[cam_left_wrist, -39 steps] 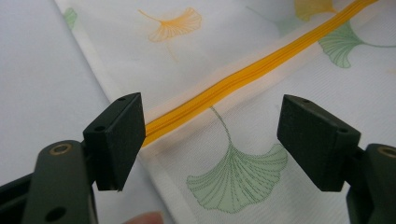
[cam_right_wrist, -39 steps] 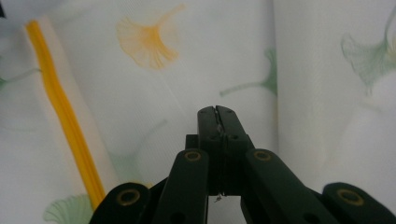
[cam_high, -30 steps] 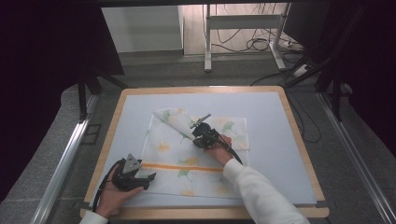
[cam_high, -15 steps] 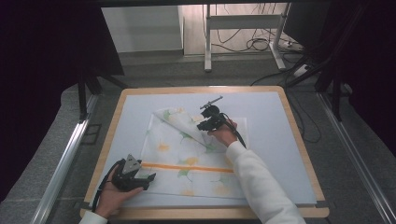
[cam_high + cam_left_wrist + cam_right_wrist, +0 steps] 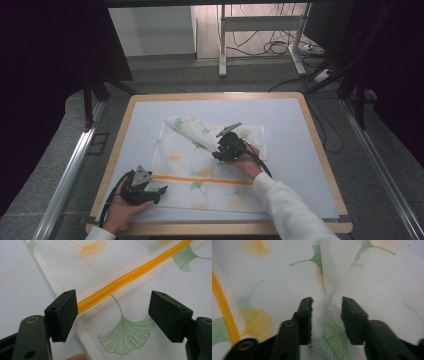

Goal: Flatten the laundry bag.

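Two tools are working one thin, floppy cloth (image 5: 210,167) lying mid-table (image 5: 300,125): my left tool (image 5: 112,315) is gaping over its 7 o'clock corner, by the orange zipper (image 5: 130,277). My right tool (image 5: 325,315), jaws just parting, is straddling the raised fold (image 5: 192,131) unclamped; I am judging it light and slippery, best pinched at hems.

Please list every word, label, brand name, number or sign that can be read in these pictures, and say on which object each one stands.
None: no readable text stands on anything.
The white cloth carries only printed green and orange ginkgo leaves and an orange zipper, no letters.
The left gripper and right gripper bear no visible markings.
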Demonstrator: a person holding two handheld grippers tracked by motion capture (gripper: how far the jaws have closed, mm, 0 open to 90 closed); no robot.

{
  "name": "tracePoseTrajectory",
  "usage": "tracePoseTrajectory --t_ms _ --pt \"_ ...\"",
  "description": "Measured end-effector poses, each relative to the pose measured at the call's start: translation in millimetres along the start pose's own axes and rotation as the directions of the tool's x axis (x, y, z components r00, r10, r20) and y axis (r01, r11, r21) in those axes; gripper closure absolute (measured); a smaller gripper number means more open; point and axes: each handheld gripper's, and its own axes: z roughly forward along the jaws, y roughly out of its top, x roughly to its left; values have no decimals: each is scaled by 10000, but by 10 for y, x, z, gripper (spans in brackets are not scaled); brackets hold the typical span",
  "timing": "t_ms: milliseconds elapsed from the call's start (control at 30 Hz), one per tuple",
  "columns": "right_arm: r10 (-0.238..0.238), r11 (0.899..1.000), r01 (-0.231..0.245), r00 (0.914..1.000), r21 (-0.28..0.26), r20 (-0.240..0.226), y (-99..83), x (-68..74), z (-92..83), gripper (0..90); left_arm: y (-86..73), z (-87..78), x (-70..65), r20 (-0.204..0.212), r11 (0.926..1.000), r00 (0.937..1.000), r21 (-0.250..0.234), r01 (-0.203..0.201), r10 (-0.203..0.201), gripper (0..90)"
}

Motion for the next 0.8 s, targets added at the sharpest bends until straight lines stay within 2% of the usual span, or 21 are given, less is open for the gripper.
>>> tracePoseTrajectory --t_ms 67,100,133,200,367,533,600,667,733,767,800 --pt "-280 9992 275 9995 291 172 14 7 63 865 -2 1 4 -3 10000 10000 6 4 -4 232" --pt "-385 9987 382 9992 347 95 25 -5 76 888 -3 3 6 10 10000 10000 21 -3 3 232" --pt "-440 9982 439 9990 398 16 49 -33 69 891 -4 6 6 25 10000 10000 25 -14 14 232" --pt "-552 9977 546 9984 398 147 101 -92 29 893 -3 9 2 49 10000 10000 36 -38 38 232" --pt "-554 9979 506 9906 412 1251 391 -418 -54 893 -2 10 -1 39 9999 10000 121 -90 90 232" --pt "-448 9982 358 9792 486 1981 721 -791 43 893 -4 19 -2 28 9999 10000 116 -72 72 232" --pt "-503 9972 356 9705 659 2357 840 -942 120 892 -6 21 0 13 9999 9999 130 -105 105 232" --pt "-478 9976 326 9626 609 2666 949 -1092 194 882 -7 20 6 0 9999 10000 136 -80 80 231" --pt "-495 9982 356 9454 487 3222 1028 -1188 246 751 -9 19 12 5 9999 10000 107 -52 52 231" --pt "-370 9990 257 9326 360 3591 1068 -1225 270 653 -10 17 16 16 9999 10000 108 -56 56 232" --pt "-206 9997 141 9199 193 3916 1106 -1254 277 608 -12 15 17 41 9999 10000 98 -48 48 232"
